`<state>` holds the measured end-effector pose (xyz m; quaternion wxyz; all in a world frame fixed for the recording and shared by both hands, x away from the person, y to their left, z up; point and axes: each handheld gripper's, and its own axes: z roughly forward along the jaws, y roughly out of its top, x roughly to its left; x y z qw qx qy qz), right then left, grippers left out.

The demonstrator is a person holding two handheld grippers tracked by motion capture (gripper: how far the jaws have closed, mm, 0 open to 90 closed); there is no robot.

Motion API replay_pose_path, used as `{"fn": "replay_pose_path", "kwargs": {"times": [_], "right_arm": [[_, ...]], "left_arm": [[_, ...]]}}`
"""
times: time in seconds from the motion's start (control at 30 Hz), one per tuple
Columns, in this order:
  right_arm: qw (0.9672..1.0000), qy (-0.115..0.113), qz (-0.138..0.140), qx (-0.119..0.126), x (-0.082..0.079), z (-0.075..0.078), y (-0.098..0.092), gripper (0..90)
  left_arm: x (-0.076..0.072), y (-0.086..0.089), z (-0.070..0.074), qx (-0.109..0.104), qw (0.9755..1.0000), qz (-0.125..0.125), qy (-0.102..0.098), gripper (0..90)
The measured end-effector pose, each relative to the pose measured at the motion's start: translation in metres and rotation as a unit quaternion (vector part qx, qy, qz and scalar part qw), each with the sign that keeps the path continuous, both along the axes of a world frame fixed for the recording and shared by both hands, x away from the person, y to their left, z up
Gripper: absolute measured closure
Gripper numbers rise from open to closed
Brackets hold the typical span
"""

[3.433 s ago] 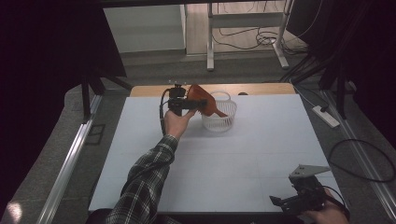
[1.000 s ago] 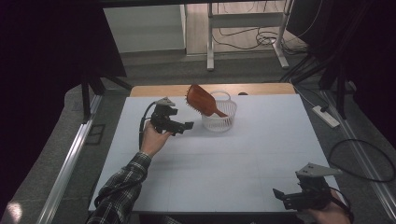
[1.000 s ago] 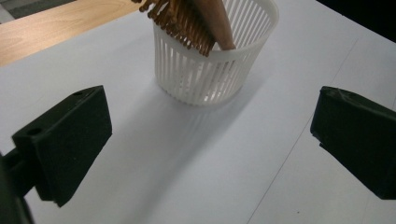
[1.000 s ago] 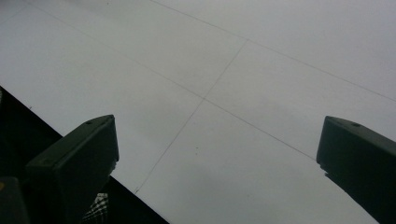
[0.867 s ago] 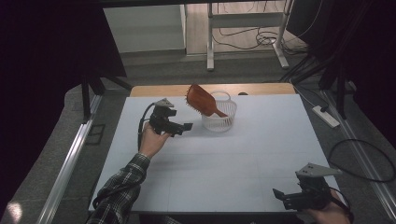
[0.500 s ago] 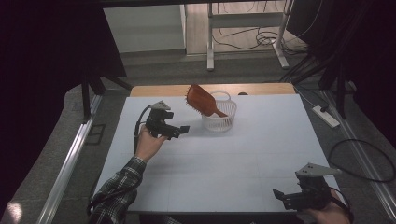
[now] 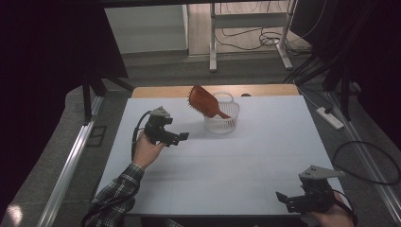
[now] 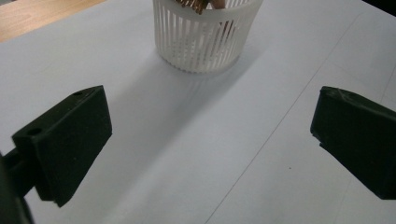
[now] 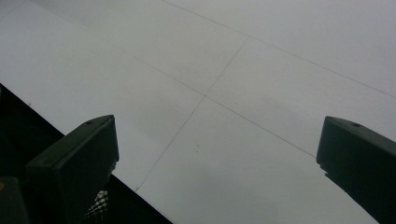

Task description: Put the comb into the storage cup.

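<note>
A brown hairbrush (image 7: 204, 102) stands tilted in a white slatted basket (image 7: 222, 118) at the far middle of the white table (image 7: 246, 151), its bristled head sticking out up and to the left. In the left gripper view the basket (image 8: 201, 33) is ahead of the jaws. My left gripper (image 7: 182, 137) is open and empty, held above the table well left of the basket. My right gripper (image 7: 282, 197) is open and empty at the table's near right edge, and its own view looks down on bare table (image 9: 261, 93).
A strip of wooden tabletop (image 7: 161, 91) runs behind the white sheet. A power strip (image 7: 330, 118) and cables lie on the floor at the right. Metal rails (image 7: 71, 161) flank the table's left side.
My left gripper let go of the hairbrush, which stays in the basket, and has drawn back to the left and toward the person, jaws open. The right gripper has barely moved.
</note>
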<state>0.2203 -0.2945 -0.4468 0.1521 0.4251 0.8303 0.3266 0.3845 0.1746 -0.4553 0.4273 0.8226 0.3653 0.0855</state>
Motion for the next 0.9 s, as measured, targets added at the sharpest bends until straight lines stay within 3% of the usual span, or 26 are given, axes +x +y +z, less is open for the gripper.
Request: {"fn": "replay_pose_path", "kwargs": {"times": [0.57,0.9], "right_arm": [[1.0000,0.001,0.004,-0.002,0.000,0.000,0.001,0.0],[1.0000,0.002,0.006,-0.004,0.000,0.000,0.002,0.0]], "left_arm": [[-0.027,0.011,0.004,-0.001,1.0000,0.005,-0.009,0.0],[-0.041,0.021,0.003,-0.012,0.9998,0.016,0.001,0.0]]}}
